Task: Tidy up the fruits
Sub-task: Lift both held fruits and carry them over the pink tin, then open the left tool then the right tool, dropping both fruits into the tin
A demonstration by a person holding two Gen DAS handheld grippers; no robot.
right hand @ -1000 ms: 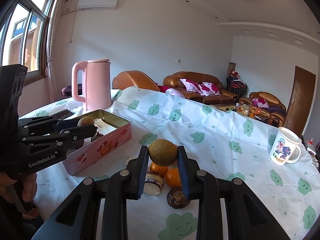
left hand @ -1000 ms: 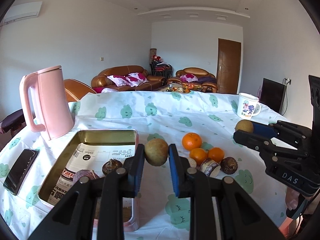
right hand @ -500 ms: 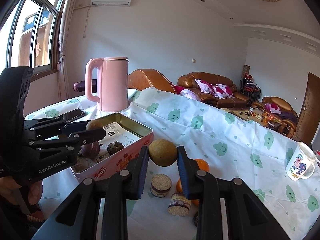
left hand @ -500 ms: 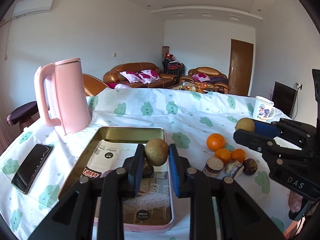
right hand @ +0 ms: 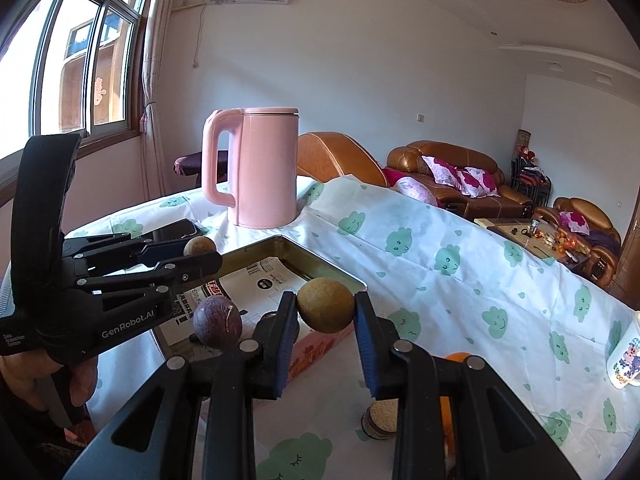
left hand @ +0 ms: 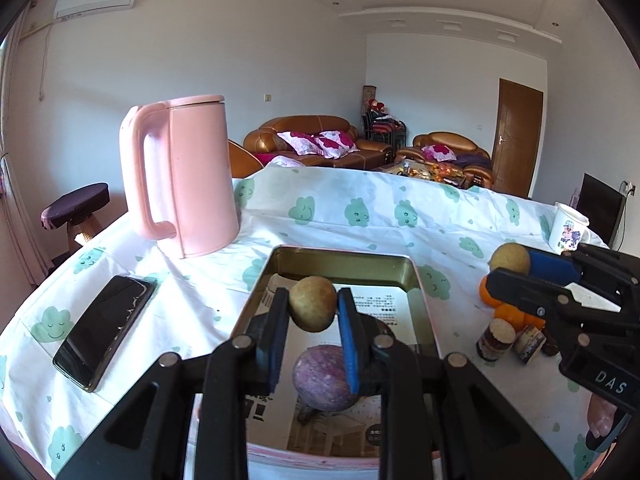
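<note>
Both jaws clenched: left gripper [left hand: 313, 310] pinches a tan fruit [left hand: 312, 303] over the open tin [left hand: 344, 258], right gripper [right hand: 325, 314] pinches a second tan fruit [right hand: 325, 305] just above the tin's near pink wall [right hand: 316, 350]. Inside the tin, on printed paper, sits a purple fruit [left hand: 325, 378] with a darker one half hidden beside it; oranges [left hand: 505, 312] and small cut rounds [left hand: 495, 338] lie on the cloud-print cloth [left hand: 360, 216] right of the tin. Pink kettle [left hand: 182, 176] stands behind the tin, phone [left hand: 105, 330] to its left, mug [left hand: 568, 228] far right.
</note>
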